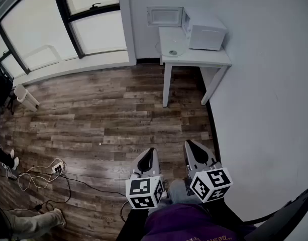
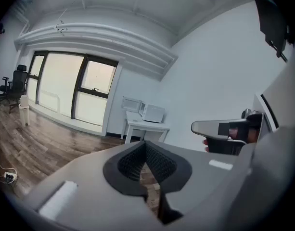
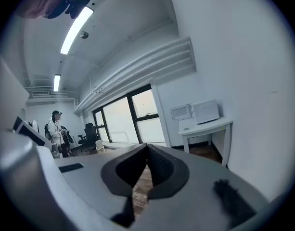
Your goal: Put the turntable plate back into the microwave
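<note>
Your left gripper (image 1: pixel 150 150) and right gripper (image 1: pixel 188 144) have their fingers (image 2: pixel 161 165) pressed tight together and hold nothing. Far ahead of the fingers, across the floor (image 1: pixel 118 114), the round turntable plate (image 1: pixel 171 47) lies flat on the table (image 1: pixel 194 59). It sits beside the microwave (image 1: pixel 204 31), on your left gripper's side. Your right gripper looks a bit nearer.

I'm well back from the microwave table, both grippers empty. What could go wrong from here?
1. The glass turntable plate lies near the edge of the table; a clumsy grab might slide it off.
2. The left gripper and right gripper are shut; they must open before reaching it.
3. The open door of the microwave behind it could get knocked.
</note>
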Motion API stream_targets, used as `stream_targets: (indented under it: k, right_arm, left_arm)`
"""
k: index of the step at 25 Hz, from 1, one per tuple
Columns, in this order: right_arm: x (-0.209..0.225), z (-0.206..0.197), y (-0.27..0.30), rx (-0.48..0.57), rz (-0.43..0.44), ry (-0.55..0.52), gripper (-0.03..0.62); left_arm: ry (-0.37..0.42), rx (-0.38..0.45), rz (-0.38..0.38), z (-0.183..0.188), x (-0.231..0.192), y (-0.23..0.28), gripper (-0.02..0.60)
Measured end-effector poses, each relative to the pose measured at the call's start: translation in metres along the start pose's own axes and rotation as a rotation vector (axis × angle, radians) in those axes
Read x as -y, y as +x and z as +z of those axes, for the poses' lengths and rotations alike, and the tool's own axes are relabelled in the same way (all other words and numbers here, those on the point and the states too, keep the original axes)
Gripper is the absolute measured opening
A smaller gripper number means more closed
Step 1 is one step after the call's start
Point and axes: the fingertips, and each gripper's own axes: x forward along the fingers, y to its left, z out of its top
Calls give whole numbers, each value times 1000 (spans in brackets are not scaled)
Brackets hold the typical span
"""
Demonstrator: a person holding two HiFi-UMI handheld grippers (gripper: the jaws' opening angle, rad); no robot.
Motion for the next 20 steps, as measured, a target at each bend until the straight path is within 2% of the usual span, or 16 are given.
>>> stream_targets:
  k: [3, 6, 9, 11, 15, 20]
  right_arm:
    - [0, -10, 9, -44, -7, -1, 8]
    - [6, -7, 29, -49, -18, 3, 8]
    - [11, -4, 56, -51, -35, -4, 8]
    - [13, -3, 77, -51, -28, -12, 8]
    - [24, 5, 135, -46, -8, -11, 8]
    - [37, 30, 218, -52, 39, -39, 8]
  left_arm:
    - [3, -8, -10, 3, -10, 5, 5]
    - [5, 22, -15, 20, -20, 18, 5]
    - [-37, 78, -41, 34, -29, 32, 5]
    - [-57, 85, -33, 36, -42, 44, 5]
    - [-46, 78, -20, 47, -74, 83, 5]
    - [-85, 90, 37, 90, -123, 150, 5]
